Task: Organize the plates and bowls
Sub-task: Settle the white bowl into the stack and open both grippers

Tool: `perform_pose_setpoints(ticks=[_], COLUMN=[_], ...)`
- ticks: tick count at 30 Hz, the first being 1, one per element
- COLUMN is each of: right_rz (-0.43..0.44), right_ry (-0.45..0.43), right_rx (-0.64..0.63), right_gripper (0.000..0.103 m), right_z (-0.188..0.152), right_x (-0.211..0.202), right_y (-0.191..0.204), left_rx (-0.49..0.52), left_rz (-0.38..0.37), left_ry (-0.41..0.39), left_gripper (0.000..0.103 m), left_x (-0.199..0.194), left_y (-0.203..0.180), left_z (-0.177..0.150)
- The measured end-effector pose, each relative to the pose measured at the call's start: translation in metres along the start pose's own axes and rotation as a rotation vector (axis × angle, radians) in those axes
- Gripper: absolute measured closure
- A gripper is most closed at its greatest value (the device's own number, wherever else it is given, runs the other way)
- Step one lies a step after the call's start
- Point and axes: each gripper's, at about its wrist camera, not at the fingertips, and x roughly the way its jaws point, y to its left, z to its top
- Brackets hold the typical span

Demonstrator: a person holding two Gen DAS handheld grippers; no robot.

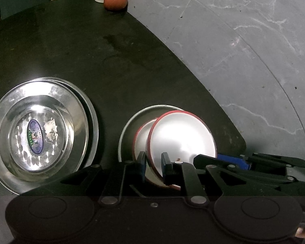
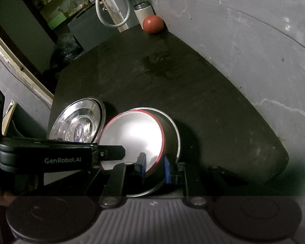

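Two grippers: both clamp one red-rimmed bowl (image 1: 183, 136).
Left gripper (image 1: 153, 164): pinches its near rim.
Right gripper (image 2: 154, 167): pinches its rim, too.
Steel bowl (image 1: 124, 134): directly beneath.
Steel plates (image 1: 38, 132): left of left gripper.

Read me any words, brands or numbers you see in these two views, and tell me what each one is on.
"GenRobot.AI": white lettering on the side of the left claw's black body, seen from the right wrist view.
Oval blue sticker in the middle of the steel plate: it carries print, but too blurred to read in either view.
No other text shows on the bowls, table or wall.
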Motion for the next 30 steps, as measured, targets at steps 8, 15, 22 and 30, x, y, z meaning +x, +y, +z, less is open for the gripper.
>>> perform_pose_setpoints(ticks=[8, 15, 22, 30], right_rz=[0.002, 0.006, 0.006, 0.009], right_ry=[-0.003, -0.002, -0.002, -0.006], right_rx=[-0.006, -0.008, -0.007, -0.002], right_gripper=[0.082, 0.082, 0.082, 0.08], right_z=[0.002, 0.003, 0.003, 0.001], right_x=[0.0, 0.0, -0.001, -0.002], right_y=[0.0, -0.001, -0.001, -0.002], left_rx=[0.025, 0.028, 0.041, 0.068], left_rz=[0.021, 0.027, 0.039, 0.056], left_ry=[0.005, 0.005, 0.007, 0.005], left_gripper=[0.084, 0.082, 0.08, 0.073], left_x=[-0.002, -0.002, -0.003, -0.004], left_y=[-0.006, -0.008, -0.011, -0.017], left_z=[0.003, 0.003, 0.003, 0.005])
